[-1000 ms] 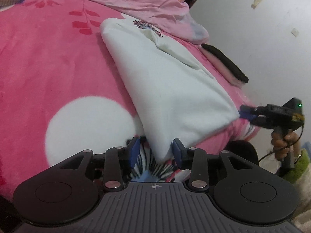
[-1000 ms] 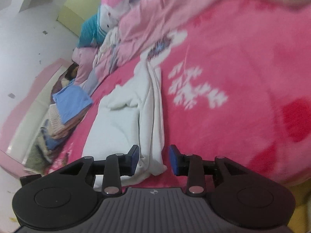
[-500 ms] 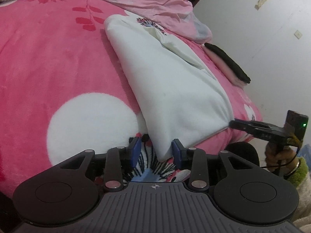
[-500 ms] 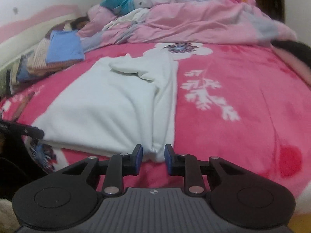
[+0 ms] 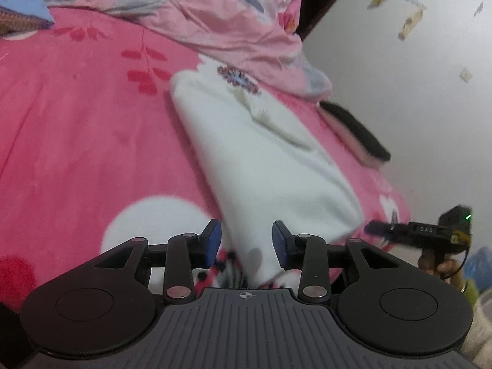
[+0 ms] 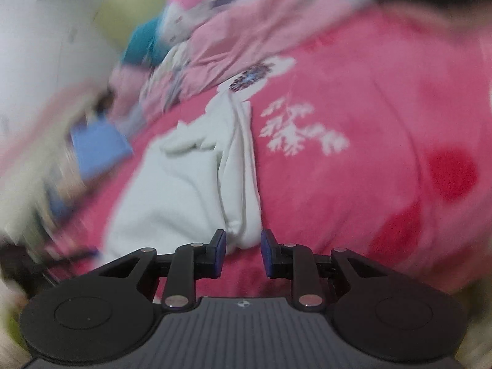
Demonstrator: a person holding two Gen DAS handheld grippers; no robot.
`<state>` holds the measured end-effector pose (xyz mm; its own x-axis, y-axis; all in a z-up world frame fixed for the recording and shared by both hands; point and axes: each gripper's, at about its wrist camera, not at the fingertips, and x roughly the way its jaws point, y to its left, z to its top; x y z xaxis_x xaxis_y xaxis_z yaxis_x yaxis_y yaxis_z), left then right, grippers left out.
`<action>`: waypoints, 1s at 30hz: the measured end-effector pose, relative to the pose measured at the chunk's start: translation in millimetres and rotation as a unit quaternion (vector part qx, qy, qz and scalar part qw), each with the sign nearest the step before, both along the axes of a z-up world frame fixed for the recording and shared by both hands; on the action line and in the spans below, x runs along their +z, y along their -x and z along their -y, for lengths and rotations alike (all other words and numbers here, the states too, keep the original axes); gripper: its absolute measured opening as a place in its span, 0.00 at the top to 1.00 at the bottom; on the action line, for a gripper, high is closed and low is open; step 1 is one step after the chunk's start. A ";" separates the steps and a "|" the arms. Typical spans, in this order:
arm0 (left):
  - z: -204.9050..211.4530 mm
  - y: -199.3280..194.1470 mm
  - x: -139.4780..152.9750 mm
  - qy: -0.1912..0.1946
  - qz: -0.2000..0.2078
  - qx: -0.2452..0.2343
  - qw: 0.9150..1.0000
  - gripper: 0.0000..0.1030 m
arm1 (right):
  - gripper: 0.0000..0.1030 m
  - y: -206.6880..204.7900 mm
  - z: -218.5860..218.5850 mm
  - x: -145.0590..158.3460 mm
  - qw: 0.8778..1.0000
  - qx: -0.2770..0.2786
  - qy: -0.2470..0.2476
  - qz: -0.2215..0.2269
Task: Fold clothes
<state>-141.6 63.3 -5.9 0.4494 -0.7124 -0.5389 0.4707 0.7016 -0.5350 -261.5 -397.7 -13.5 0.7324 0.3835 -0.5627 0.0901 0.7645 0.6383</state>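
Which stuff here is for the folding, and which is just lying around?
For the folding:
white garment
left gripper, open
right gripper, open

Just lying around:
pink blanket
pink quilt
blue cloth

Right claw [image 6: 243, 252]: jaws now wider apart than half a second ago, hem corner of white garment [image 6: 190, 190] just ahead. Left claw [image 5: 246, 241]: garment edge sits further between its jaws. Both views blurred.
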 end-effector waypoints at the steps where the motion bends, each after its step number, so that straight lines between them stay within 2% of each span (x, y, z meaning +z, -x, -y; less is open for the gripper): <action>1: 2.3 -1.5 2.9 0.004 0.003 0.003 1.000 0.65 | 0.74 -0.2 9.9 -5.5 0.999 -0.014 -0.045 -0.009; 4: 17.7 -3.2 9.3 0.012 0.018 -0.012 1.000 0.65 | 0.74 3.0 32.8 -21.2 0.984 -0.047 -0.169 -0.027; 6: 30.9 -3.9 9.6 0.015 0.023 -0.032 0.999 0.65 | 0.72 5.4 41.6 -33.7 0.965 -0.054 -0.251 -0.043; 8: 43.5 -5.6 5.7 0.005 0.023 -0.047 0.999 0.65 | 0.71 4.1 42.5 -45.1 0.950 -0.055 -0.301 -0.067; 10: 54.0 -7.2 0.3 -0.005 0.020 -0.056 0.998 0.65 | 0.66 -0.2 38.0 -53.4 0.940 -0.048 -0.328 -0.086; 12: 60.5 -8.3 -4.1 -0.013 0.020 -0.059 0.998 0.65 | 0.60 -6.3 32.1 -60.0 0.934 -0.046 -0.341 -0.099; 18: 57.5 -11.8 -8.7 0.000 0.004 -0.056 0.998 0.65 | 0.60 -15.8 27.0 -78.0 0.923 -0.092 -0.357 -0.108; 20: 56.2 -12.6 -9.5 0.004 0.000 -0.055 0.998 0.65 | 0.61 -15.1 25.8 -79.3 0.922 -0.111 -0.358 -0.098; 26: 57.6 -13.0 -8.5 -0.001 0.001 -0.059 0.998 0.65 | 0.69 -11.8 26.7 -80.2 0.923 -0.139 -0.352 -0.065; 30: 56.6 -14.2 -9.3 0.003 -0.002 -0.059 0.998 0.65 | 0.86 -13.1 29.8 -78.0 0.933 -0.137 -0.328 -0.053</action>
